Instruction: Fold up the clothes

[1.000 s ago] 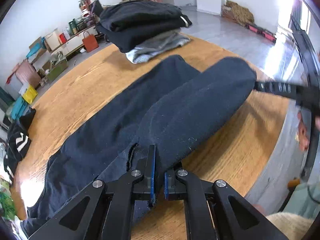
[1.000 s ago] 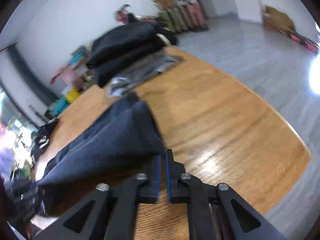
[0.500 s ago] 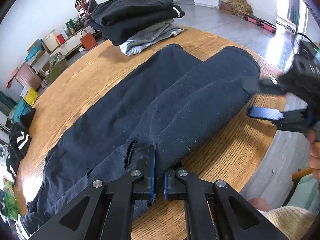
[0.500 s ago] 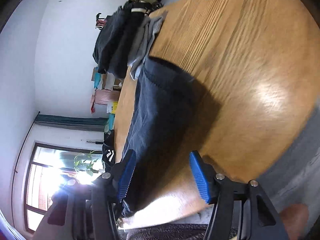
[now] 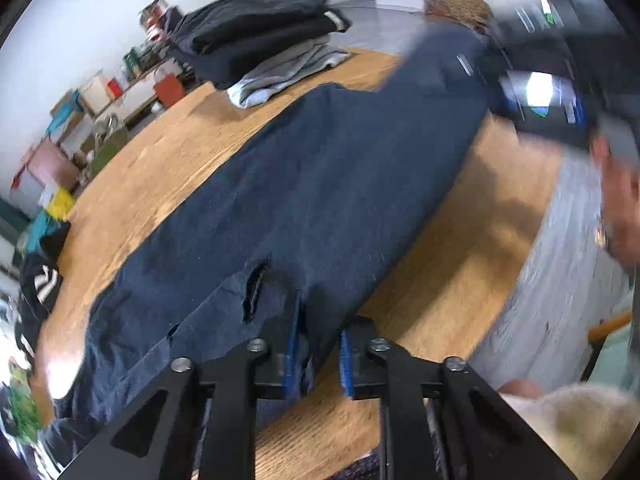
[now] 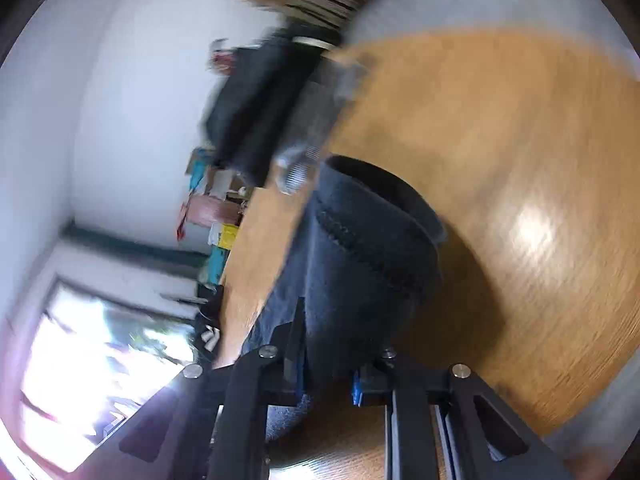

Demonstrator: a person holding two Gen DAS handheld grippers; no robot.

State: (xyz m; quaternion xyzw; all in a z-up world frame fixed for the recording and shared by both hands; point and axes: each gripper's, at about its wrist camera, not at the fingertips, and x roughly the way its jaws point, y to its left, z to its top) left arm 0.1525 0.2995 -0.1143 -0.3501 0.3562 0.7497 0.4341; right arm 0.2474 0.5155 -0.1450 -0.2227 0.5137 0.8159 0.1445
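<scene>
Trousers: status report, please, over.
Left claw parted, cloth between. Right claw clamped on trousers hem. Folded stack beyond, apart.

Dark navy fabric trousers lie on the orange-brown grained wooden table. Beyond the trousers, black folded garments top a pale grey one (faintly striped). Black grippers' pads are blue.

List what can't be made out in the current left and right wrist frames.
- Left wrist: far end of the dark trousers and the right gripper are motion-blurred; its jaw state is unreadable there.
- Left wrist: trousers' waist end is cut off by the lower-left frame edge.
- Right wrist: folded clothes stack is smeared; items can't be counted.
- Right wrist: trouser fabric hides the right jaws' contact, so grip is unclear.
</scene>
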